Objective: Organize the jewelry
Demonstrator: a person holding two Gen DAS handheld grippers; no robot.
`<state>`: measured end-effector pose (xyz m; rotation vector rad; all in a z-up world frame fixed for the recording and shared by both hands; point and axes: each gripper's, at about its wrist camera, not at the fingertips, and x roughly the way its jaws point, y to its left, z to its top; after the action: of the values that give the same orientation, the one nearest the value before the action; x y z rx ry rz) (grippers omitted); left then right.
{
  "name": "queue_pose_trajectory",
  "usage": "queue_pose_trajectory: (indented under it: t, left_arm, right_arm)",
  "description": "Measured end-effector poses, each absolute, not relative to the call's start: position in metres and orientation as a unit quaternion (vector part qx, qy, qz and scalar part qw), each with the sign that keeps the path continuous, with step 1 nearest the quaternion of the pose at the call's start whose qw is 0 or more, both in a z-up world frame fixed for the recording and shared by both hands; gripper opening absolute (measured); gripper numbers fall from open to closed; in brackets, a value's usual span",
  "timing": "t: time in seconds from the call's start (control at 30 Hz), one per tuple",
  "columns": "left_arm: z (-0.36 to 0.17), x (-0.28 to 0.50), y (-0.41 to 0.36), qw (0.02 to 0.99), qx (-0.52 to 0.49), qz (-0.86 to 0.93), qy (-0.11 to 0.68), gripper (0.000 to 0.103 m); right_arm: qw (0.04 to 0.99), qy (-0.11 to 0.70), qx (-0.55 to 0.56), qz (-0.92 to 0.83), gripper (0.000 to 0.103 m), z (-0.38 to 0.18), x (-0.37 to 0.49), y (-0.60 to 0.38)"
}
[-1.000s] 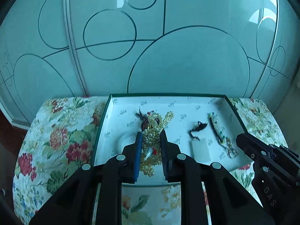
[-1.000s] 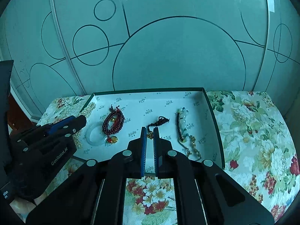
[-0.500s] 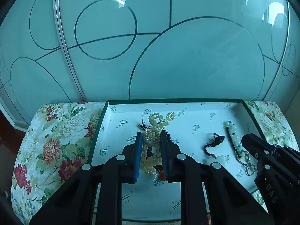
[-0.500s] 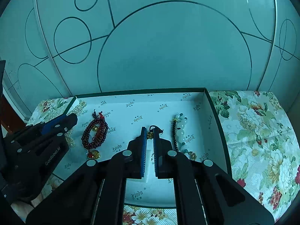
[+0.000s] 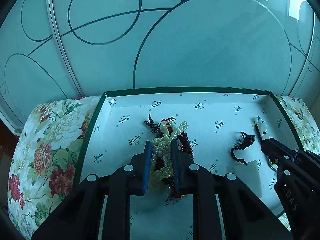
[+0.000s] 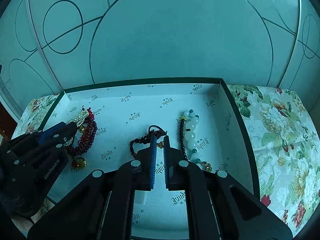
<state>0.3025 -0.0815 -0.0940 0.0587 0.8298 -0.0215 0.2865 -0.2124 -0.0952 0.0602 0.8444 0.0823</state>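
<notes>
My left gripper is shut on a cream pearl necklace and holds it over the left part of a green-edged box lined with white printed paper. A dark red bead bracelet lies under the pearls. My right gripper is almost shut and empty, low over the box middle, just above a black cord bracelet. A white and green bead string lies to its right. The right gripper also shows in the left wrist view.
The box rests on a floral cloth that shows on both sides. A frosted glass wall with circle lines stands right behind the box. A small white card lies in the box near the front.
Both grippers have moved forward and down into the box. The left gripper carried the pearl necklace in over the red bead bracelet. The right gripper closed in on the black cord bracelet.
</notes>
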Motion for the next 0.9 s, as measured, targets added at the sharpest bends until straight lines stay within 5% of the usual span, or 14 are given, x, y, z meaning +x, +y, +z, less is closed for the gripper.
queue_pose_trajectory:
  t: [0.17,0.3,0.37,0.5,0.6,0.7,0.9]
  left_arm:
    - [-0.097,0.304,-0.084,0.914,0.033,-0.011,0.404,0.023]
    - [-0.098,0.306,-0.084,0.914,0.032,-0.008,0.403,0.048]
    - [-0.097,0.305,-0.084,0.915,0.031,-0.007,0.401,0.052]
    - [-0.095,0.302,-0.085,0.917,0.033,-0.006,0.396,0.061]
    - [-0.091,0.295,-0.087,0.921,0.04,-0.001,0.388,0.071]
    - [-0.085,0.288,-0.088,0.925,0.049,0.004,0.377,0.074]
    - [-0.078,0.275,-0.084,0.926,0.053,0.02,0.374,0.078]
  right_arm:
    - [0.91,0.411,0.032,0.043,0.008,-0.097,0.289,-0.211]
    - [0.91,0.412,0.035,0.041,0.009,-0.098,0.289,-0.21]
    - [0.91,0.411,0.036,0.041,0.01,-0.097,0.288,-0.211]
    - [0.913,0.403,0.041,0.04,0.031,-0.092,0.284,-0.212]
    - [0.915,0.4,0.04,0.04,0.032,-0.089,0.28,-0.212]
    - [0.916,0.396,0.043,0.037,0.043,-0.086,0.275,-0.213]
    - [0.92,0.389,0.048,0.034,0.047,-0.076,0.261,-0.214]
